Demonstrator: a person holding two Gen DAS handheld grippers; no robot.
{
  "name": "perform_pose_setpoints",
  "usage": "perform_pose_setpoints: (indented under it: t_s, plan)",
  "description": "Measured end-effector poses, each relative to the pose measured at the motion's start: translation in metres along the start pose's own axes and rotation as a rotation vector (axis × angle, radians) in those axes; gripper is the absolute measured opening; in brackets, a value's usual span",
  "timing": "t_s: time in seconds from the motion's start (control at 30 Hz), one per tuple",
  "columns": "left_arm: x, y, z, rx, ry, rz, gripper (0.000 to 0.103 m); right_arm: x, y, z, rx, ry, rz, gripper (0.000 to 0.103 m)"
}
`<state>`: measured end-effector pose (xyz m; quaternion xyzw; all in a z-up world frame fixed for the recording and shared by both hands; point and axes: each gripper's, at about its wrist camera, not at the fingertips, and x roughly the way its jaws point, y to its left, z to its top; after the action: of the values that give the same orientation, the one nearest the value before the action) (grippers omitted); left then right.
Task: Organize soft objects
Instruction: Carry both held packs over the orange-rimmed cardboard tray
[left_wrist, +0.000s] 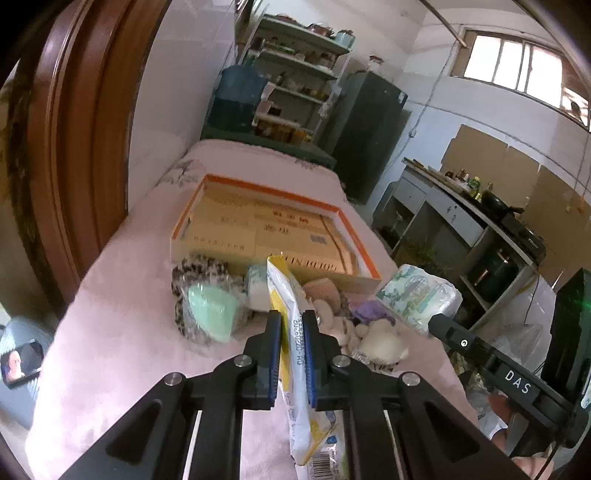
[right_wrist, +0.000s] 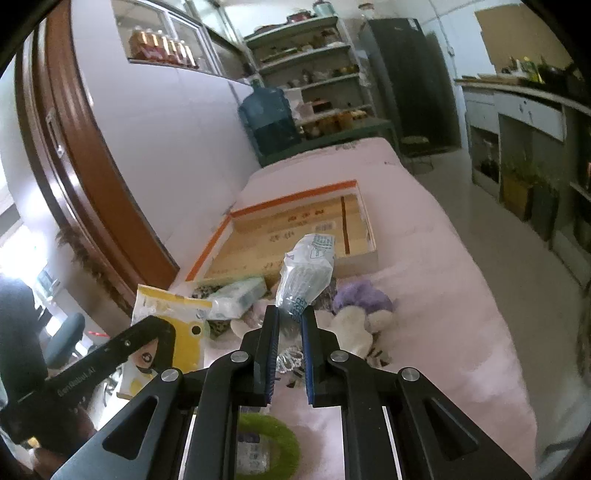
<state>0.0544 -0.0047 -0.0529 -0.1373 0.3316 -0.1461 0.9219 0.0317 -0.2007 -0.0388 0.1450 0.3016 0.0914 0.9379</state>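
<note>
While the left fingers (left_wrist: 293, 321) are clamping a yellow-and-white plastic packet (left_wrist: 286, 291) and the right fingers (right_wrist: 290, 317) are pinching a clear crinkly plastic pouch (right_wrist: 306, 269), both are hanging short of the empty orange-rimmed cardboard tray (left_wrist: 364, 240); the soft pile before it is waiting, so sorting is barely beginning.

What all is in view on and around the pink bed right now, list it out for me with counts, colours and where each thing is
Box: one, tan with orange rim, open, mid bed.
Yellow packet: one, yellow and white, in left gripper.
Clear bag: one, clear with blue print, in right gripper.
Mint item: one, green, wrapped in clear plastic, front of box.
Tissue pack: one, white with green print, bed's right edge.
Plush toy: one, purple and white, right of pile.
Green ring: one, near edge of bed.
Water jug: one, blue, beyond bed.
Bed cover: one, pink.
Left gripper: black, shut on packet.
Right gripper: black, shut on bag.
</note>
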Motion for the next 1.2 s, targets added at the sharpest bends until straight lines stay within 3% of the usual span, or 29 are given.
perform_pose_setpoints:
  t_s: [0.3, 0.63, 1.0, 1.2]
  plan:
    - [-0.019, -0.007, 0.015, 0.047, -0.061, 0.000, 0.011, -0.011, 0.012, 0.019, -0.058, -0.045, 0.017, 0.012]
    - [-0.016, -0.012, 0.044, 0.119, -0.092, 0.054, 0.011, 0.001, 0.020, 0.052, -0.114, -0.087, 0.052, 0.012]
    - [0.021, -0.008, 0.095, 0.156, -0.076, 0.101, 0.011, 0.052, 0.010, 0.101, -0.143, -0.074, 0.110, 0.012]
    - [0.056, 0.009, 0.128, 0.097, -0.026, 0.041, 0.011, 0.096, -0.009, 0.128, -0.097, -0.021, 0.185, 0.012]
